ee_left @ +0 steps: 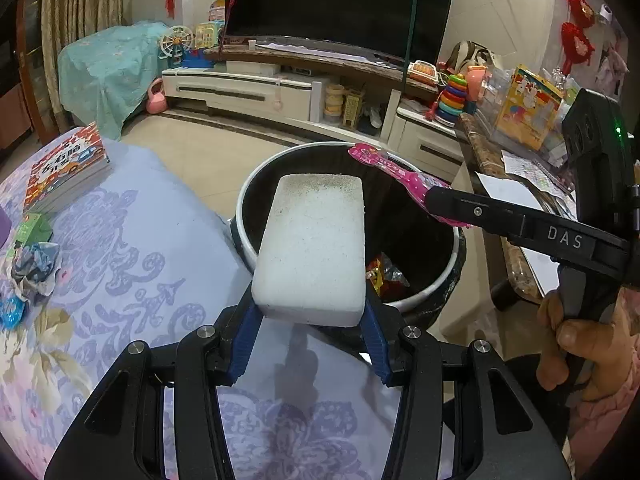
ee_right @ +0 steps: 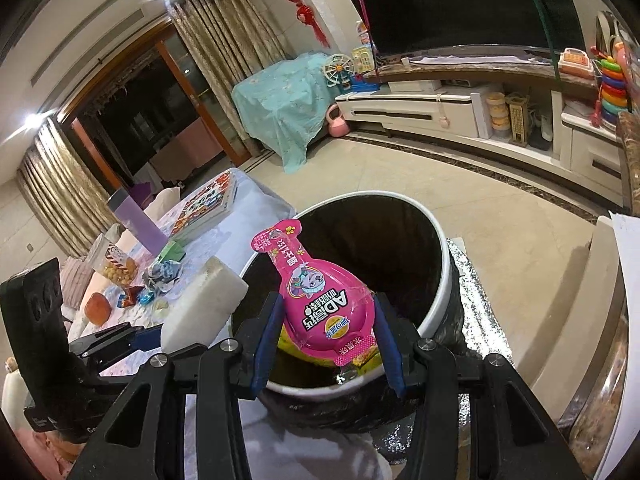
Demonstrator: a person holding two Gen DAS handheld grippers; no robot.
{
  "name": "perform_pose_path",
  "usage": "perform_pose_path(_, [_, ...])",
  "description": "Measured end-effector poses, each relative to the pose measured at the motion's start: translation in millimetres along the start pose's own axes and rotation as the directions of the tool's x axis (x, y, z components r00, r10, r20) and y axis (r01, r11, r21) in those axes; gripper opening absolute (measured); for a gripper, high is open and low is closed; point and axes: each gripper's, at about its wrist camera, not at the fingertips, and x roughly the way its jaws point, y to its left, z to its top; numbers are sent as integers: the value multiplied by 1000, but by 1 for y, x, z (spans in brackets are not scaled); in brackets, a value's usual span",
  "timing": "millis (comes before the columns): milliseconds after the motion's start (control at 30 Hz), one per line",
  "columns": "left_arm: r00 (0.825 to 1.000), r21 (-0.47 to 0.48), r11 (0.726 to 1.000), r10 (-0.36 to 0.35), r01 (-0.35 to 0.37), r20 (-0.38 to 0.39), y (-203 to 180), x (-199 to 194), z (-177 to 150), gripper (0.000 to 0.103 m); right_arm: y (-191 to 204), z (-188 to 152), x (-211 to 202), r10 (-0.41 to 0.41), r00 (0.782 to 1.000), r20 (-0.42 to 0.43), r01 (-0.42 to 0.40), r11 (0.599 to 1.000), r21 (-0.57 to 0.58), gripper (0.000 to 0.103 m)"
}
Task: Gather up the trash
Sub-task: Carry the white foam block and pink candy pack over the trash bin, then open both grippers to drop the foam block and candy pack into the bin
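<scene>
On my left the table (ee_left: 132, 248), under its lilac flowered cloth, runs right up to the bin (ee_left: 440, 276); its edge touches the white rim. A stack of picture books (ee_left: 66, 168) sits at the table's far corner, crumpled wrappers (ee_left: 32, 268) near the left edge. My left gripper (ee_left: 312, 320) is part-way closed, its blue pads pressing both sides of a white foam block (ee_left: 316, 248), which hangs over the near left part of the bin's mouth. The bin is open, black-lined, with some wrappers at the bottom. My right gripper (ee_right: 326, 332) clamps a pink snack packet (ee_right: 320, 300) above the same opening; it bears a cartoon pup and large letters "AD". Bare tiled floor (ee_right: 400, 172) lies open beyond the bin. The right gripper's arm reads "DAS". A marble-topped counter (ee_left: 484, 152) stands close on the right.
</scene>
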Motion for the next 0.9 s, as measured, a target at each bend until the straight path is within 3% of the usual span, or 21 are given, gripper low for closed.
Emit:
perform_pose_path(667, [1000, -19, 1000, -21, 20, -17, 1, 20, 12, 50, -8, 10, 14, -29, 999, -18, 29, 1000, 9, 46])
perform_pose_path(733, [1000, -25, 999, -22, 22, -13, 1, 19, 12, 53, -8, 13, 16, -31, 999, -20, 31, 999, 10, 48])
perform_pose_path(833, [1000, -39, 999, -24, 24, 1, 4, 15, 10, 69, -9, 14, 18, -26, 999, -21, 27, 1000, 16, 51])
perform_pose_path(900, [1000, -52, 998, -18, 19, 13, 8, 11, 7, 74, -10, 13, 17, -23, 1000, -16, 24, 999, 25, 58])
